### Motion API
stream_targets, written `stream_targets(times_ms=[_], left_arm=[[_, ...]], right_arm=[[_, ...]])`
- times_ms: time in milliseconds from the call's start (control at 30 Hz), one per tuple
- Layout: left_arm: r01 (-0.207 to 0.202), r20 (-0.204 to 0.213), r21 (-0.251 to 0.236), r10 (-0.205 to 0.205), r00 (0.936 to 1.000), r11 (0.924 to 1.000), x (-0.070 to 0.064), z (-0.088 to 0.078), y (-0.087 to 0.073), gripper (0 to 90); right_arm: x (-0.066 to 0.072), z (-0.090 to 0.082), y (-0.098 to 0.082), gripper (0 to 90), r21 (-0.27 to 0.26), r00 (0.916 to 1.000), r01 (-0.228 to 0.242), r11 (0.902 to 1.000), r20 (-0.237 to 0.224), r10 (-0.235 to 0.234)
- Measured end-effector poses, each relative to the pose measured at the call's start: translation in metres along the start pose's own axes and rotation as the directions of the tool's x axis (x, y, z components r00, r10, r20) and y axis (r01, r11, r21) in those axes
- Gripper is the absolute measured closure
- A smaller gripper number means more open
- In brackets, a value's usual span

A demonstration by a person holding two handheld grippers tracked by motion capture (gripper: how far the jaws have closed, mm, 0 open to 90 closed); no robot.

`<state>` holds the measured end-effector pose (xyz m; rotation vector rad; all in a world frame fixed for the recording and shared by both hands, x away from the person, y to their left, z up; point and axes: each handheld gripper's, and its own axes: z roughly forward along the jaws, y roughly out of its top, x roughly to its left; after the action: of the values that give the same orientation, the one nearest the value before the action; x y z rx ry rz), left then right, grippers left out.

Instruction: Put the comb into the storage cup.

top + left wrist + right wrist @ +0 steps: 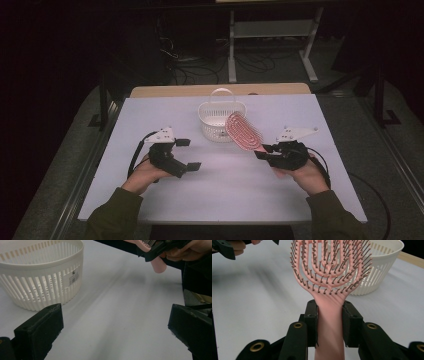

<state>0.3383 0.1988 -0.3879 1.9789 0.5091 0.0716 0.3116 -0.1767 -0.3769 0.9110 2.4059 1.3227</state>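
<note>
The pink hairbrush (329, 272) is being held by its handle between the jaws of the right gripper (329, 322), lifted off the bench (225, 190) just beside the white basket (218, 120). The pickup is judged done; placement into the basket is being awaited. The left gripper (186, 154) is being held open, empty.

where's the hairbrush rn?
High view: hairbrush is right of centre, handle clamped in the right gripper, head tilted up beside the basket.
</note>
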Motion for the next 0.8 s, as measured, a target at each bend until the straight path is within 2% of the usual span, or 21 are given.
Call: stream_targets(times_ms=[467,800], left_arm=[[-0.01,0.005,-0.028,0.01,0.9999,0.9996,0.001,0.009,0.013,0.0],[-0.016,0.009,-0.03,0.016,0.9998,0.9994,0.002,0.016,0.021,0.0]], right_arm=[[0.008,0.019,0.012,68.5,-0.002,0.9995,0.024,0.9997,-0.019,-0.024],[0.011,0.031,0.019,68.5,-0.009,0.9992,0.024,0.9997,-0.03,-0.025]])
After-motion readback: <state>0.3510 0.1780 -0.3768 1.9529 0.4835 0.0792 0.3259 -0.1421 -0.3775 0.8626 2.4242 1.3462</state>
